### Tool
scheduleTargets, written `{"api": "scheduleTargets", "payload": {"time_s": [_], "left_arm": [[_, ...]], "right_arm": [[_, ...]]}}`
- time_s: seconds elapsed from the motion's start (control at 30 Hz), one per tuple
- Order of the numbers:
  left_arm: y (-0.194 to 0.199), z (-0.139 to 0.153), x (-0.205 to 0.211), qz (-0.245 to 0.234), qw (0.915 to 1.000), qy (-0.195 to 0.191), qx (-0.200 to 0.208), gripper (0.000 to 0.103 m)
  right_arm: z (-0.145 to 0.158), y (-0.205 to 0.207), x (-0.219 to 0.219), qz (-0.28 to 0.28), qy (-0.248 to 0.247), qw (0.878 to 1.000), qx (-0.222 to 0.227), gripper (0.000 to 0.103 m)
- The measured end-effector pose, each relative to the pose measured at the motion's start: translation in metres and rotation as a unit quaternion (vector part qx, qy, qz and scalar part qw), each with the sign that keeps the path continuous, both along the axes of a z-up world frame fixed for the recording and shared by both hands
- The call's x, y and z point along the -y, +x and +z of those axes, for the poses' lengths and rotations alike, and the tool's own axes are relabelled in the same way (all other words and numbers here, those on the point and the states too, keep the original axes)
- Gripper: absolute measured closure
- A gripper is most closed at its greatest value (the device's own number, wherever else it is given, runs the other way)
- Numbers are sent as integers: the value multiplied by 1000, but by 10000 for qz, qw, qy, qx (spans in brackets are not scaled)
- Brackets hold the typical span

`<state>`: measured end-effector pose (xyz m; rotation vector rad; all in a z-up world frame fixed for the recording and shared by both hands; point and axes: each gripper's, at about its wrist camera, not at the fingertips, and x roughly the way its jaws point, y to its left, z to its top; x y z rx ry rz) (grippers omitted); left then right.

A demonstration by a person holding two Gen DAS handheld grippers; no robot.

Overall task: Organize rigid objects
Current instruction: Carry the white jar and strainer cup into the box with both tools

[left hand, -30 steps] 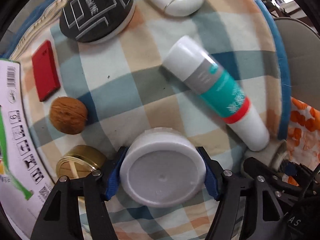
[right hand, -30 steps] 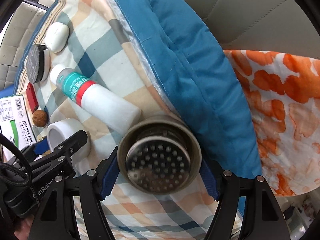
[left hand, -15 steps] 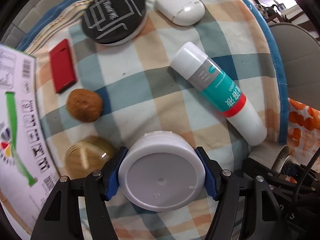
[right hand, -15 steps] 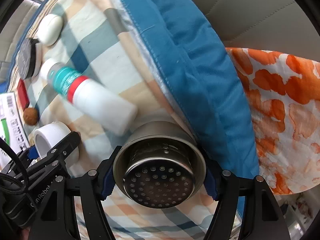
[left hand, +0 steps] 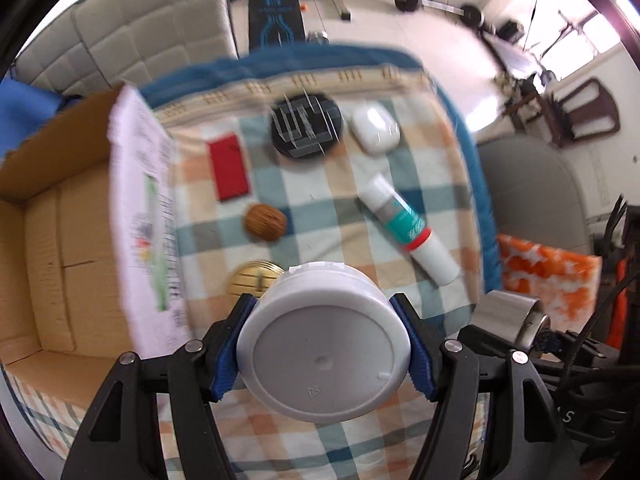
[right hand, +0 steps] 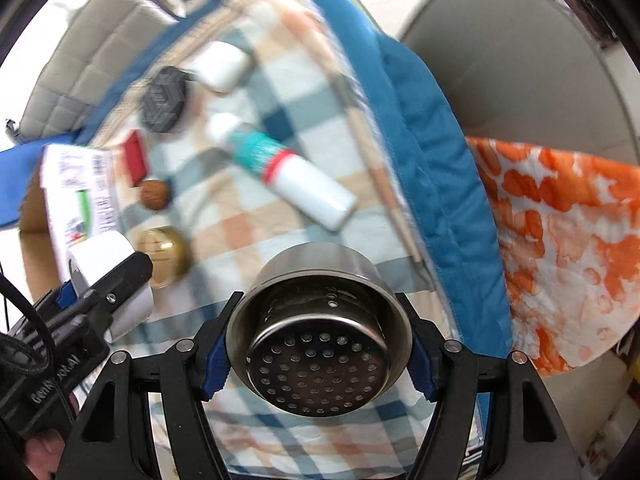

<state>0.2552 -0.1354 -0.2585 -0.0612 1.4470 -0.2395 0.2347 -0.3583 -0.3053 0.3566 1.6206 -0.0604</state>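
Observation:
My left gripper (left hand: pixel 324 350) is shut on a round white plastic jar (left hand: pixel 324 344), held above the checked cloth; the jar also shows in the right wrist view (right hand: pixel 102 258). My right gripper (right hand: pixel 318 346) is shut on a steel strainer cup (right hand: pixel 318 336), which also shows in the left wrist view (left hand: pixel 506 318). On the cloth lie a white and teal tube (left hand: pixel 408 228), a walnut (left hand: pixel 265 223), a gold lid (left hand: pixel 252 280), a red card (left hand: pixel 229 172), a black round disc (left hand: pixel 306 128) and a white mouse-shaped case (left hand: pixel 375 128).
An open cardboard box (left hand: pixel 52 240) with a white printed flap (left hand: pixel 146 216) stands at the left of the cloth. A blue quilt edge (right hand: pixel 420 140) borders the cloth on the right, with an orange patterned fabric (right hand: pixel 560 232) beyond. Grey cushions (left hand: pixel 152 32) lie behind.
Both grippers have lifted and pulled back with the jar and the strainer cup held. The objects on the cloth look smaller and farther, and the box has come into view.

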Motion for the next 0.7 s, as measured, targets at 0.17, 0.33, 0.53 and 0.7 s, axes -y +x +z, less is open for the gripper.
{"api": "scheduleTargets", "payload": {"time_s": [0.17,0.33,0.53,0.7], "left_arm": [[15,37,-26,295,9988,-188,330,37],[31,56,-88,551,9969,-257,492,37],[53,47,-174,954,9943,-192,444,37],[85,12,-248,1373,9895,-447,34,37]], "right_arm": [[59,4,-37,299,217,9985,397,30],[96,22,-99,656,478,9945,663,30],[115,54,-197,1037,507,9892,901,30],[96,91,-272,1184,425,9887,813,30]]}}
